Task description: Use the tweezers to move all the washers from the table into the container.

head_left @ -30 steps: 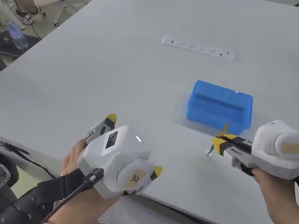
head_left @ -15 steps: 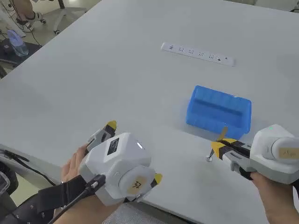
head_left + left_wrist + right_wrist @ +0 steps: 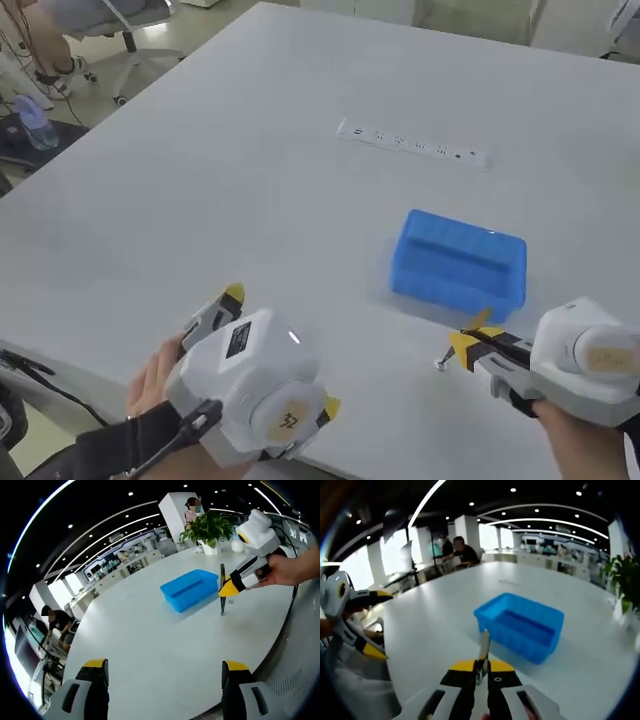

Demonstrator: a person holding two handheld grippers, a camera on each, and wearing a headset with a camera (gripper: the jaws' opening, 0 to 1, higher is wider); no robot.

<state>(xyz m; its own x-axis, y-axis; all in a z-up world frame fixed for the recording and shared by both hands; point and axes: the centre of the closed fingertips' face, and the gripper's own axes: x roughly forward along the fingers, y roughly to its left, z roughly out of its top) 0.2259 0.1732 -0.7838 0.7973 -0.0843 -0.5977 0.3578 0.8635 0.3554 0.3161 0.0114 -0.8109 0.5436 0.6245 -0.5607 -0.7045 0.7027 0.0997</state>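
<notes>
Movement since the earlier frames: your head camera has tipped, sliding the whole scene down the picture. The things themselves keep their places, and your right gripper stays just off the container's near wall. Item, left: left gripper, jaws spread wide, holding nothing, hanging over the near edge of the white table, well apart from the work. Item, centre rear: white power strip, lying flat beyond the container, no part in the task. Item, centre right: tweezers, nearly upright, tip down at the tabletop just in front of the container; whether a washer sits at the tip is too small to tell. Item: blue plastic container, open-topped, rectangular, resting on the table. In the right gripper view its inside reads as plain blue, and any washers in it are too small to make out. Item, right: right gripper, jaws clamped on the tweezers' shank. Step in hand, by judgement: a pick at the table surface. The next move likely calls for you to nip a washer firmly, lift clear of the rim, carry over the container and release.
</notes>
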